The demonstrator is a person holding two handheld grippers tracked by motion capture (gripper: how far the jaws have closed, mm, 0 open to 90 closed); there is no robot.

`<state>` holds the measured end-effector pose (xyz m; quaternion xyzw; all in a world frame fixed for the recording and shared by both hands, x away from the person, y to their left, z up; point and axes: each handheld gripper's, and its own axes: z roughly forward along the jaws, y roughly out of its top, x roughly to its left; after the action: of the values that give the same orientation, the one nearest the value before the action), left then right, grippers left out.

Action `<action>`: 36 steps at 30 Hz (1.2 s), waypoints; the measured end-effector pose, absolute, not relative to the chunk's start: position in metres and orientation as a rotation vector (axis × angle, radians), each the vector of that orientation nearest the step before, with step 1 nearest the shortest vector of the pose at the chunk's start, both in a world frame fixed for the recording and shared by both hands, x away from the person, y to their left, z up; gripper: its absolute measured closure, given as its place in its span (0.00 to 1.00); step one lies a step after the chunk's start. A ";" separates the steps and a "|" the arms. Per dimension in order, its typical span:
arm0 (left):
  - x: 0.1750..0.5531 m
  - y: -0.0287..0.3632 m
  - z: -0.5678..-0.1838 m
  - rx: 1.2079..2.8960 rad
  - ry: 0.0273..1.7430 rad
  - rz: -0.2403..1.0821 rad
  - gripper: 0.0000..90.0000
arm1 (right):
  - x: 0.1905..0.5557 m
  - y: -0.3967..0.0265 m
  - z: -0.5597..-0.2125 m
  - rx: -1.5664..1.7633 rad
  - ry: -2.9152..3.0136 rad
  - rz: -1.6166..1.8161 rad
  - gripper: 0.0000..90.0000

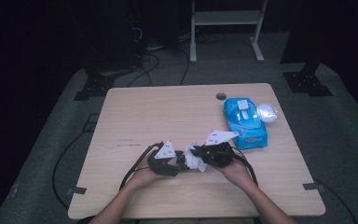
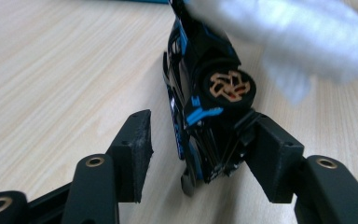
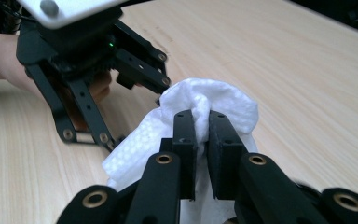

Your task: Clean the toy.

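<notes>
Near the table's front edge both grippers meet tip to tip. My right gripper (image 3: 203, 116) is shut on a crumpled white wipe (image 3: 205, 95), which bulges above its pads. In the high view the wipe (image 1: 198, 163) lies between the right gripper (image 1: 196, 153) and the left gripper (image 1: 182, 161). A small black and blue toy car (image 2: 205, 84) with a gold wheel stands on end between my left gripper's (image 2: 203, 123) jaws. The right-hand pad (image 2: 272, 154) touches the car, while the other pad stands off it. The blurred wipe (image 2: 298, 32) hangs just above the car.
A blue pack of wet wipes (image 1: 244, 123) lies at the right of the wooden table (image 1: 168, 107), with a white crumpled ball (image 1: 266, 113) beside it. A cable hole (image 1: 221, 96) is near the far edge. Cables trail off the left side.
</notes>
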<state>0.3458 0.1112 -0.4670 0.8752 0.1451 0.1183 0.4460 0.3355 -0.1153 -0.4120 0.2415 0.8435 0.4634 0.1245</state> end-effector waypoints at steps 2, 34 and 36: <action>0.344 0.110 -0.467 2.187 0.336 0.328 0.58 | 0.339 -0.106 -0.414 0.705 2.483 1.357 0.91; 0.346 0.109 -0.468 2.172 0.342 0.356 0.63 | 0.357 -0.111 -0.422 0.820 2.463 1.267 0.91; 0.346 0.109 -0.468 2.170 0.342 0.358 0.63 | 0.354 -0.106 -0.422 0.796 2.463 1.265 0.91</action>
<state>0.3463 0.1088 -0.4684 0.8746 0.1377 0.1443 0.4420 0.3543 -0.1060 -0.4225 0.2738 0.8477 0.4353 0.1298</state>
